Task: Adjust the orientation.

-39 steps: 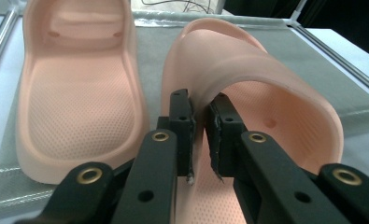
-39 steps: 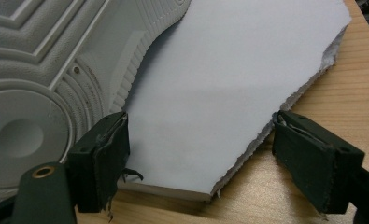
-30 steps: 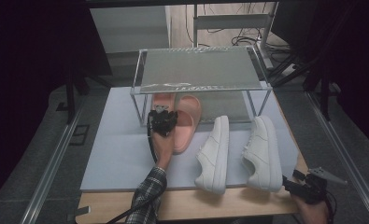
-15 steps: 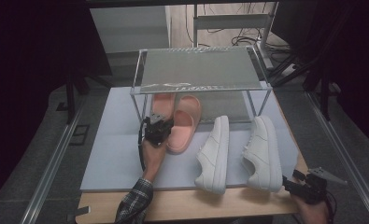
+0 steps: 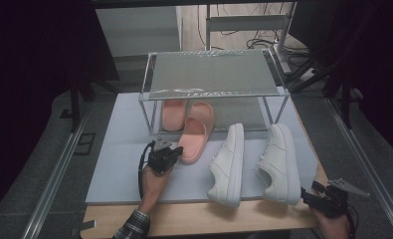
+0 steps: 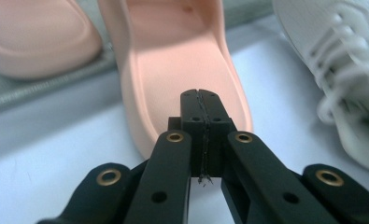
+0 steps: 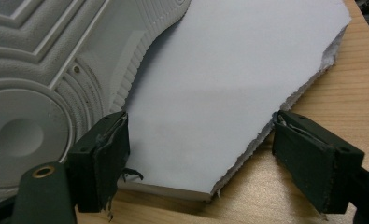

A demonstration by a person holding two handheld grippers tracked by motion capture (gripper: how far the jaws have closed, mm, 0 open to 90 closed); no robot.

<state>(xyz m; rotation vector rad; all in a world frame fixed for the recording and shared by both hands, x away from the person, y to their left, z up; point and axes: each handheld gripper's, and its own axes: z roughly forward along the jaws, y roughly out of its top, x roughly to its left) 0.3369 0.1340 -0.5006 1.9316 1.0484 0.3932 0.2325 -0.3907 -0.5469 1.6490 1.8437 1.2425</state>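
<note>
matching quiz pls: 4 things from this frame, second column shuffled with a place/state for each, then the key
1. left gripper
2. right gripper
3. far pink slipper
4. right-hand white sneaker

A. lies on its side, its heel end nearest the table's near right corner
B. jaws shut, nothing between them, at the heel of the near pink slipper
C. lies under the metal rack
D. jaws wide apart, over the corner of the pale mat

Pairs: 1-B, 2-D, 3-C, 4-A

Two pink slippers [image 5: 194, 132], two white sneakers [image 5: 228, 163], one metal shoe rack [image 5: 211, 74], two grippers [image 5: 170, 151].
</note>
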